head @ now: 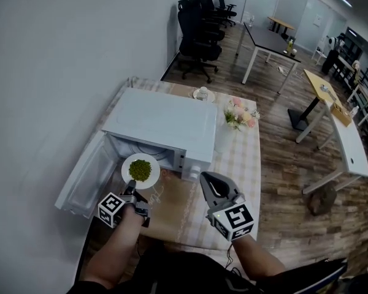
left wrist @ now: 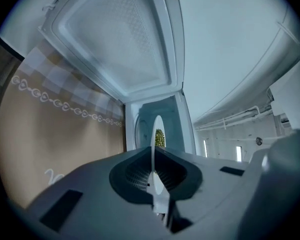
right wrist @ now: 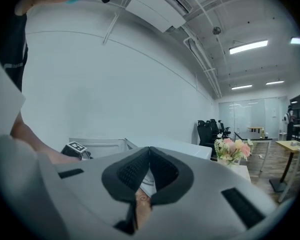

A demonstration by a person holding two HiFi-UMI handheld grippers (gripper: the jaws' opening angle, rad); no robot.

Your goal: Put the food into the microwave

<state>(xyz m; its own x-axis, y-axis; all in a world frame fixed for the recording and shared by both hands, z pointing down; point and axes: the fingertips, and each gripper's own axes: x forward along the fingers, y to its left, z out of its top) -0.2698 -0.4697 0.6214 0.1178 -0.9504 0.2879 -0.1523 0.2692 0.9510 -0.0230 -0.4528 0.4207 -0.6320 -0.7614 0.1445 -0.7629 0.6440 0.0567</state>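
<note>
A white plate [head: 140, 170] of green food [head: 140, 169] hangs just in front of the white microwave's [head: 165, 124] open cavity, with my left gripper [head: 130, 192] shut on its near rim. In the left gripper view the plate [left wrist: 157, 126] shows edge-on between the jaws, with the green food [left wrist: 160, 138] and the cavity beyond. The microwave door [head: 86, 176] is swung open to the left. My right gripper [head: 207, 177] hovers over the table to the right of the plate, its jaws shut with nothing between them; in its own view the right gripper [right wrist: 149, 151] faces the microwave's side.
A vase of pink flowers [head: 239, 116] stands right of the microwave, and a cup on a saucer [head: 202, 94] behind it. A white wall runs close along the left. Office chairs [head: 199, 35] and desks [head: 270, 41] fill the room beyond the table.
</note>
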